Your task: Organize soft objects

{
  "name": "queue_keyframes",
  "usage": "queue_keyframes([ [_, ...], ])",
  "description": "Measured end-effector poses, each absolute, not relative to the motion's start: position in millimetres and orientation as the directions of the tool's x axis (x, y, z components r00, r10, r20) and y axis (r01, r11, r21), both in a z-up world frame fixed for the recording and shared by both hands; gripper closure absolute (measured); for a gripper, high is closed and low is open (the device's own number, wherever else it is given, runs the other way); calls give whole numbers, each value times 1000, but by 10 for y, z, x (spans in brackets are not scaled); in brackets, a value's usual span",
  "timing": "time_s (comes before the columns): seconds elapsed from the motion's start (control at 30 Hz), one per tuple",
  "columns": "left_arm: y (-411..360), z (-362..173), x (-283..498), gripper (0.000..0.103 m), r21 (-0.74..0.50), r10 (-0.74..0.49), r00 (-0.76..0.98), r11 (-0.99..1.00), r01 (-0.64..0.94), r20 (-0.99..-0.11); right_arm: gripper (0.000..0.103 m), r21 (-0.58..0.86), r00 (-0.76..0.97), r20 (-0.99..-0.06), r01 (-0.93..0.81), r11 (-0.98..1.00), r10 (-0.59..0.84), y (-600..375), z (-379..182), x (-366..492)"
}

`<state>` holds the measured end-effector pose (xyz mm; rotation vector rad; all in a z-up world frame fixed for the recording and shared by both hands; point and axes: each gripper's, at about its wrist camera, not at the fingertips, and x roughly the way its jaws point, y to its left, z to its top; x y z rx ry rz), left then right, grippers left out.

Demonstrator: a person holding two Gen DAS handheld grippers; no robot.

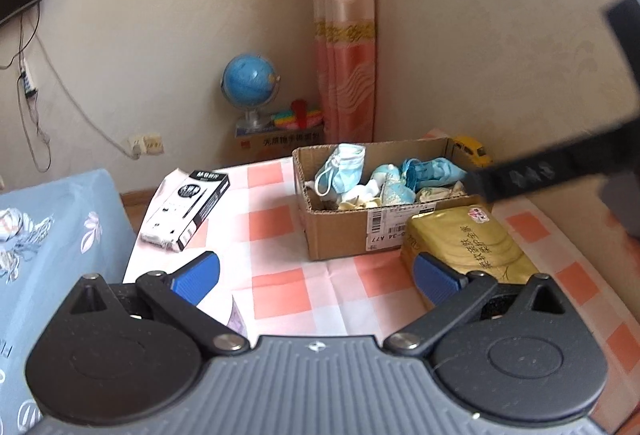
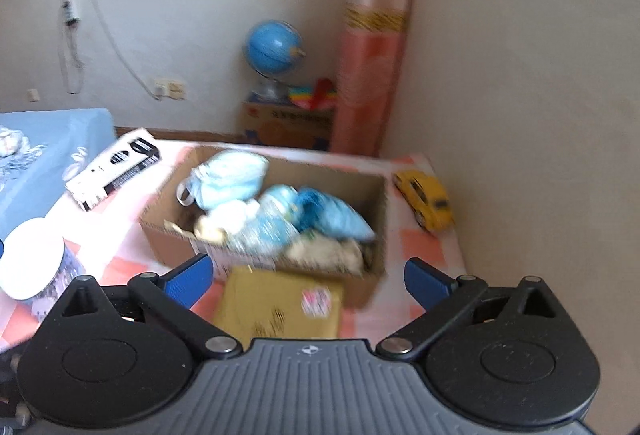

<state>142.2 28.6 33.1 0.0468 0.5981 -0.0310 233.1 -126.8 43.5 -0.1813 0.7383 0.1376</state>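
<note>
While both grippers stand with jaws spread and nothing between them, the soft objects (image 1: 380, 183) lie heaped in the cardboard box (image 1: 340, 231) at centre frame on the checked tabletop (image 1: 280, 291).

Item: left gripper (image 1: 316, 275), empty, lower centre of its view.
Item: right gripper (image 2: 308, 281), empty, lower centre; its view is blurred.
Item: face mask (image 1: 340, 167), draped against the box's upper-left wall.

Risks, judged: the mask sits high and could slip out if the box is nudged. The gold packet (image 1: 464, 243) leans against the box's near wall, so a low approach could shove it or the box. The yellow toy car (image 2: 424, 201), right of the box, is hard and does not belong with the soft goods.

Writing: box label reads "A77" beside a barcode. The gold packet carries Chinese characters and the black-and-white carton (image 1: 188, 211) carries print, both illegible here.
</note>
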Motion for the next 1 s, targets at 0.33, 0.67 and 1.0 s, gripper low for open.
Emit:
queue_keyframes([
  [0.33,287,632,1546,0,55,53,797,998,-25,-602,0,-113,732,-681,-66,991,-29,-1315,643,1768],
  [0.67,255,703,1505,0,51,51,801,998,-26,-596,0,-82,753,-658,-49,995,-17,-1341,771,1627],
  [1.0,223,718,1484,0,51,46,799,999,-20,-599,0,-75,755,-655,-50,996,-11,-1348,791,1589],
])
